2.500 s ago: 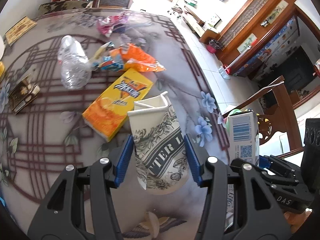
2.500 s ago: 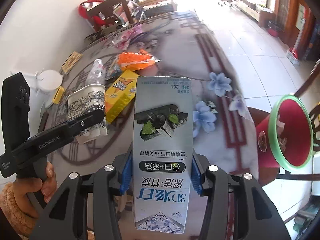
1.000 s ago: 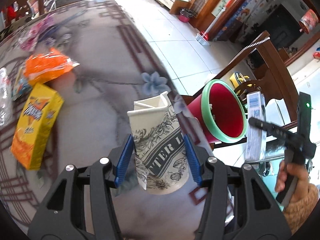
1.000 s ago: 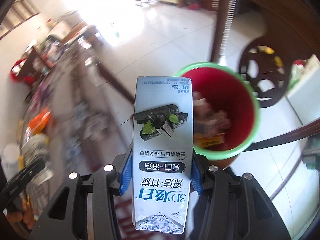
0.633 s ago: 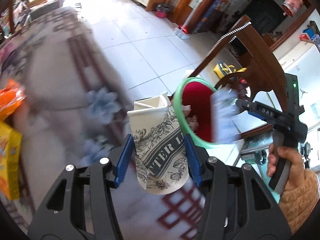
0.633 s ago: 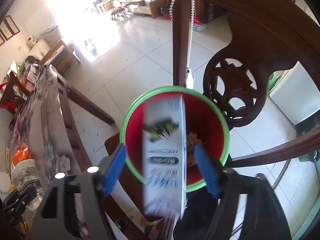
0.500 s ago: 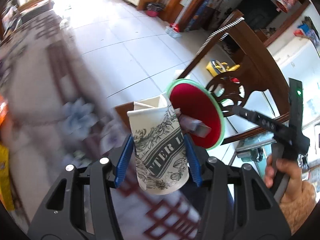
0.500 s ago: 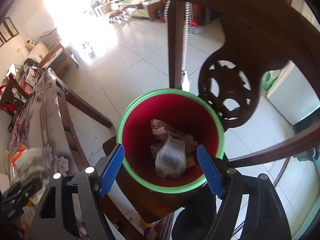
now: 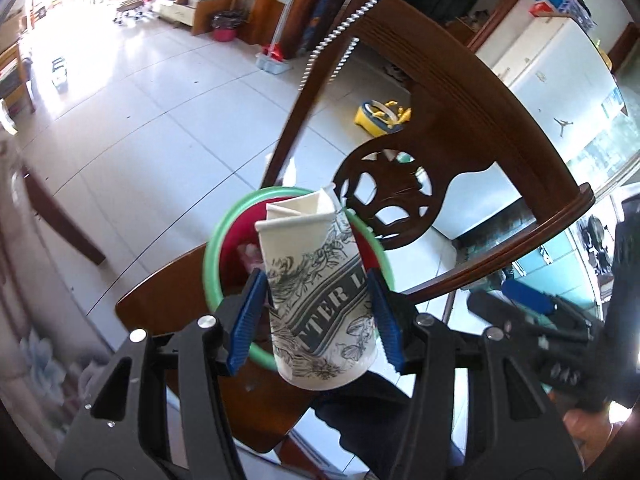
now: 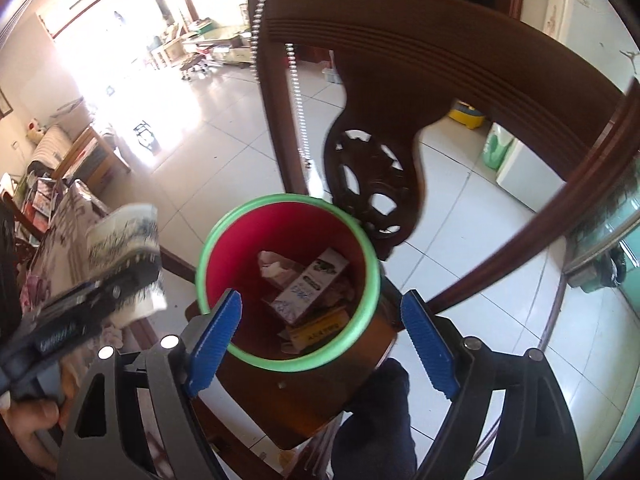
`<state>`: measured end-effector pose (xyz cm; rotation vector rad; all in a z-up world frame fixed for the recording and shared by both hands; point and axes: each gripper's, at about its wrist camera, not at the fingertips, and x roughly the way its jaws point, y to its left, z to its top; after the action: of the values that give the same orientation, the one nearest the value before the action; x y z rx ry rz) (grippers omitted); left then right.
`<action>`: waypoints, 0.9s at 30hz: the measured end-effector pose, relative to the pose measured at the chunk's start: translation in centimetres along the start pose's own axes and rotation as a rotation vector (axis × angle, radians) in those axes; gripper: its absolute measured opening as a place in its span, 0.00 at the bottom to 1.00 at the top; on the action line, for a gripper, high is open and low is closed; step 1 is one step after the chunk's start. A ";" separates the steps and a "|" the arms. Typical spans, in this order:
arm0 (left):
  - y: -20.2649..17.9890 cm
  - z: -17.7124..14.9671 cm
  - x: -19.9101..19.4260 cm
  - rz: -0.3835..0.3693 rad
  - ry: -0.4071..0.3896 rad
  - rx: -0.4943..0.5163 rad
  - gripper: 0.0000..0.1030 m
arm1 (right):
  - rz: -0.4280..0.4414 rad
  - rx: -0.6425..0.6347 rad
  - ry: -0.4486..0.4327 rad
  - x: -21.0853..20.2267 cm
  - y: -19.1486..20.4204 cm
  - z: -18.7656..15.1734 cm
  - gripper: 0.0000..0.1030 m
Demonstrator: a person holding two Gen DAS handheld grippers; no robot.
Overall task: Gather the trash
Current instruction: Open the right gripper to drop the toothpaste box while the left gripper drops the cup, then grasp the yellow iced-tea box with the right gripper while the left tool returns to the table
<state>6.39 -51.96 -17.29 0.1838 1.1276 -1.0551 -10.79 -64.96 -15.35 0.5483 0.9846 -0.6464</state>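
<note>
My left gripper holds a crumpled white paper cup with black floral print just above the near rim of a red bin with a green rim. Its jaws are opening, and the cup is still between the pads. My right gripper hangs over the same bin with its jaws opening and nothing between them. A grey toothpaste box lies inside the bin on other trash. The cup also shows at the left in the right wrist view.
The bin stands on the seat of a dark wooden chair, whose carved back rises right behind it. The flower-patterned table edge lies to the left. A yellow toy and a white fridge stand on the tiled floor beyond.
The right gripper opened and the toothpaste box dropped into the bin. The left gripper swung with the cup from the table to above the bin's rim.
</note>
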 end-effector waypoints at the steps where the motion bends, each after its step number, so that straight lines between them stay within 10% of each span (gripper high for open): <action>1: -0.3 0.3 0.5 -0.006 0.004 0.005 0.57 | -0.007 0.004 0.001 -0.1 -0.3 -0.1 0.77; 14: 1.9 -1.4 -4.7 0.020 -0.049 -0.059 0.69 | 0.048 -0.065 -0.015 -1.7 3.9 -0.5 0.77; 27: 14.7 -15.8 -19.9 0.260 -0.147 -0.395 0.71 | 0.255 -0.376 0.030 -4.1 20.4 -6.1 0.79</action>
<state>6.79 -22.78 -14.07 -0.0605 1.1210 -0.5915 -1.35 -45.78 -11.79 0.3420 1.0142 -0.2172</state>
